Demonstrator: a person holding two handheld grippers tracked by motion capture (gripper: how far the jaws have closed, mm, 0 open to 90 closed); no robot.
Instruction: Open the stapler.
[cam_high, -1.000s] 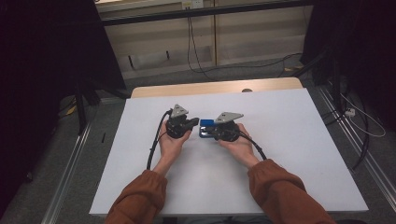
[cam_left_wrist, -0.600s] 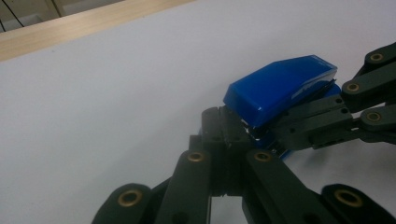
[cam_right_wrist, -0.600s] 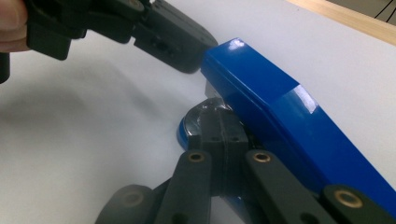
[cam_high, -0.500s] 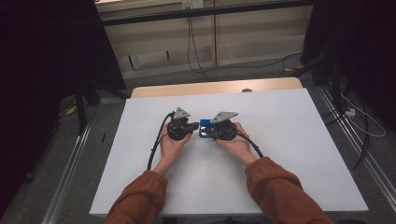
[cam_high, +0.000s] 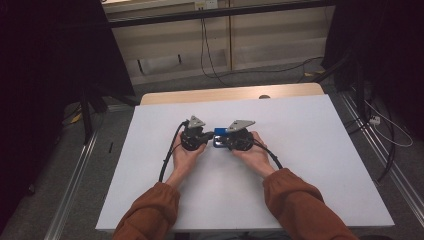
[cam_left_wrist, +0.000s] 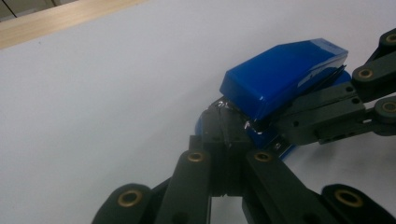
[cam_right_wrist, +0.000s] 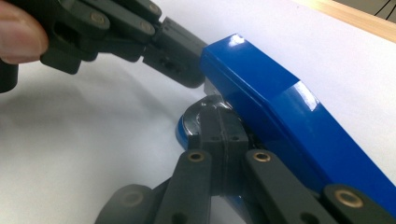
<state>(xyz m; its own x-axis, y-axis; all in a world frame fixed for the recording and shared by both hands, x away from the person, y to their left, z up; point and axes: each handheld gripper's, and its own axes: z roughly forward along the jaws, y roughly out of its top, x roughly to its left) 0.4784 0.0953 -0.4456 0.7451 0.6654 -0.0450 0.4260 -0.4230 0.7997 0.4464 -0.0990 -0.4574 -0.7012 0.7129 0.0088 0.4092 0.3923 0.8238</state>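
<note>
High view: blue stapler sits near table centre, between left gripper at its 9 o'clock and right gripper at its 3 o'clock; both hands low on the white sheet.

Left gripper view: own jaws pressed together, tips nipping the stapler at the silvery bit under its raised blue top; other gripper comes in from 3 o'clock, clamped on the same gap.

Right gripper view: jaws likewise squeezed tight at the stapler's base w/ lid tilted up; left gripper at 11 o'clock.

Risks, my read:
- Tips bite thin, glossy edges, so a slip and the lid snaps shut.
- Uneven pull btwn hands could twist the stapler free or skid it across the sheet.
- Grippers crowd each other; jaws may collide.
</note>
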